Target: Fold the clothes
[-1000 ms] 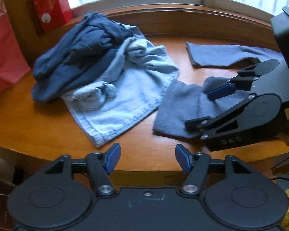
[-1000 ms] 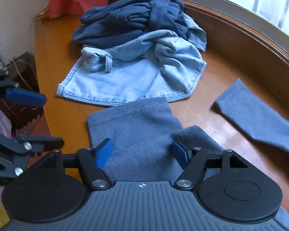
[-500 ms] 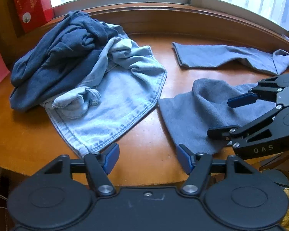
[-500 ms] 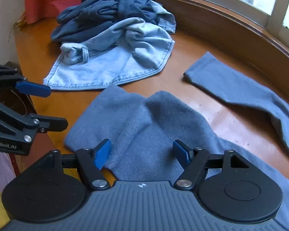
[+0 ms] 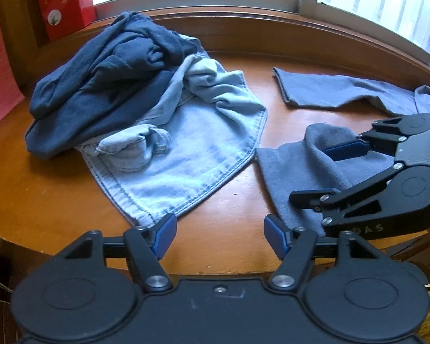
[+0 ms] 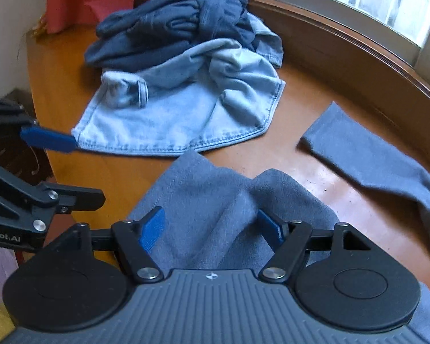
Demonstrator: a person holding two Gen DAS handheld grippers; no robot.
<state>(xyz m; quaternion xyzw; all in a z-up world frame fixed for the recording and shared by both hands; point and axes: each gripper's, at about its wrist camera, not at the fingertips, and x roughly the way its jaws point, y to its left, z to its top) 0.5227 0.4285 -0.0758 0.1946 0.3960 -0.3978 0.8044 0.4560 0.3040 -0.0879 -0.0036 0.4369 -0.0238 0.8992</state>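
Grey garment (image 6: 215, 200) lies at the near edge of the wooden table (image 5: 43, 200), directly under and ahead of the right gripper (image 6: 212, 229); a raised fold of it stands up between that gripper's blue pads (image 6: 152, 229), which stand apart and press on nothing, so released, not grasping. The right gripper is clearly the nearer one: cloth fills the gap between its fingers, while the left gripper (image 5: 220, 236) hovers over bare wood just left of the garment's near-left corner, jaws also spread, nothing between them. From the left wrist view the grey cloth sits to the right of the left fingers, partly behind the right gripper's body. The garment's long axis seems to run from the near edge away to the right, with one sleeve (image 6: 372, 157) stretched flat farther back toward the window side, apart from the bunched near part. Both grippers tilt steeply down at the table. My read: the next move is a pinch on the raised fold or near hem, right hand first, left hand shifting right to reach the corner. Farther back left, well clear, a light denim piece (image 5: 172, 157) spreads flat with a dark blue bundle (image 5: 106, 80) heaped on its far side. Behind those, a red box (image 5: 63, 3) by the window.
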